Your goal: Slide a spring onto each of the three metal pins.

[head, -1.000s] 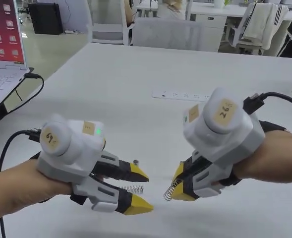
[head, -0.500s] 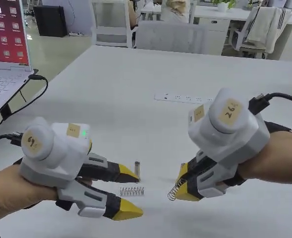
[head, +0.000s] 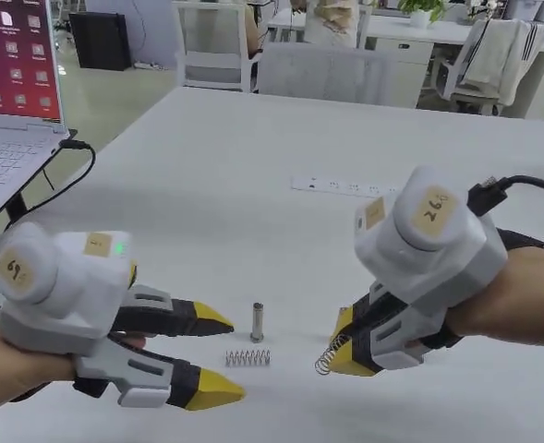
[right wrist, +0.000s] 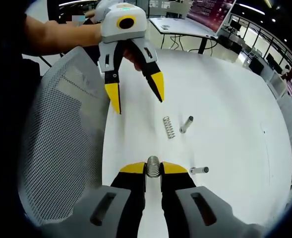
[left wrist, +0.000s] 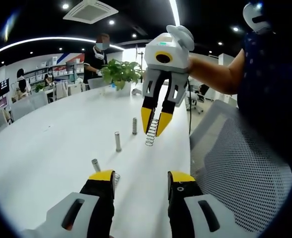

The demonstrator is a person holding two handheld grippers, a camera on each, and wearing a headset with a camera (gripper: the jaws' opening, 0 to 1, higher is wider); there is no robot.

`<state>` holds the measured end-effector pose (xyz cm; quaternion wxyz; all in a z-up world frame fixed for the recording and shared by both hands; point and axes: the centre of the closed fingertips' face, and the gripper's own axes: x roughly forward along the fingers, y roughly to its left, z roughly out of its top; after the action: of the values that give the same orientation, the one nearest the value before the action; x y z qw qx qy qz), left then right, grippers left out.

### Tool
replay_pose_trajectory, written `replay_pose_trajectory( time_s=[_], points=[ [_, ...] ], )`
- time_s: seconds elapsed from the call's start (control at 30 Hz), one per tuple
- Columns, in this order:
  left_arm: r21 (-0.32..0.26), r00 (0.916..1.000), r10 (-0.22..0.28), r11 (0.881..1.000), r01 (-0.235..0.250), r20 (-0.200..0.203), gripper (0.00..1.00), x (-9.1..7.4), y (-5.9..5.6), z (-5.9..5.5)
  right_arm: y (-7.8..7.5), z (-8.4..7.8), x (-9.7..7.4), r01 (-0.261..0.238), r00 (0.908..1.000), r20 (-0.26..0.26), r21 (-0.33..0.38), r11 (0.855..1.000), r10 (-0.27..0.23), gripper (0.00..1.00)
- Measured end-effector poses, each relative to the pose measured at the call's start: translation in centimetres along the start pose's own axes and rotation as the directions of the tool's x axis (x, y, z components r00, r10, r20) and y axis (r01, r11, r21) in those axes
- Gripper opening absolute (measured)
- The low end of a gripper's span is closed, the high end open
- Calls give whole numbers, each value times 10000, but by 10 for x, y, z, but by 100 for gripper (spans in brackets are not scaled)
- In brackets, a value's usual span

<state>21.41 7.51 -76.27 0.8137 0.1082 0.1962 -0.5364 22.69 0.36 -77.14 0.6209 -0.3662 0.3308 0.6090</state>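
Springs and pins on a white bench. Right claw is closed on a spring, pinched near one end, with the free coils slanting down close to the bench; whether they touch is unclear. Left claw is spread wide, holding nothing, low over the bench. A second spring lies flat just beside the near pin, which stands upright between the two claws. In the left gripper view the row runs on to a middle pin and a far pin. The far one looks ribbed and may already be sleeved, but it is too small to tell. Judged step: spring picked up, not yet threaded. The next move calls for squaring the spring's open end over a bare pin top, axis upright, then lowering it. Held at this tilt, it would likely snag.
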Motion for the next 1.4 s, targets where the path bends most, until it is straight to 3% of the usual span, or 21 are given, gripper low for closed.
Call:
replay_pose_trajectory(
  time_s=[0.4, 0.7, 0.97, 1.4],
  points=[
    [-533, 9969, 702, 9962, -682, 355, 40, -13, 10, -10, -2, 0, -1, 36, 10000, -86, 9, 10000, -36, 8],
    [-865, 9909, 1095, 9909, -1027, 781, 43, -13, 15, -8, -6, -1, -3, 108, 9999, -131, 79, 9999, -107, 8],
    [-1026, 9869, 1240, 9882, -1134, 1035, 44, -8, 20, -4, -12, -6, -9, 226, 9995, -204, 192, 9996, -222, 8],
    [-1135, 9857, 1281, 9868, -1156, 1098, 45, -3, 20, -4, -25, -8, -20, 424, 9987, -304, 252, 9988, -417, 9]
  ],
)
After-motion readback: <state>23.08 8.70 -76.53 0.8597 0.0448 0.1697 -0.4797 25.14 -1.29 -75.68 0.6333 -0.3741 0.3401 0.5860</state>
